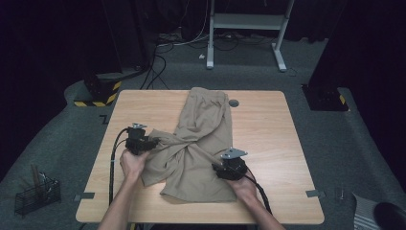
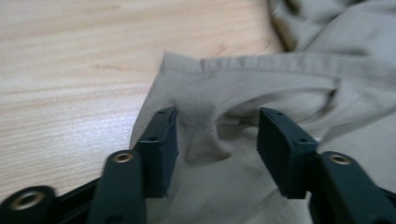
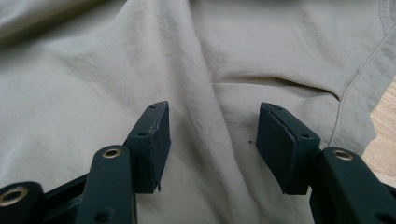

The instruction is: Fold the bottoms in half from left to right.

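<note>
Shorts [image 1: 198, 143] hem between left fingers [image 2: 159, 149]

Shorts [image 1: 198, 143]: plain khaki/beige, no print, stitching in the same tone. Worktop [image 1: 268, 129]: light wood, fine straight grain, one small grey round disc [image 1: 233, 103] near the far edge. Left gripper [image 1: 154, 143] and right gripper [image 1: 216, 168]: black bodies, black jaws, brass-coloured screw inserts; grey three-cornered plate on the right one. Cables black. Floor [image 1: 330, 139]: grey carpet. Base block [image 1: 98, 91] far left of the worktop: black with yellow/black hazard stripes. Frame [image 1: 246, 21] at the back: white/light grey. Wire basket [image 1: 37, 194] on the floor: black.
</note>
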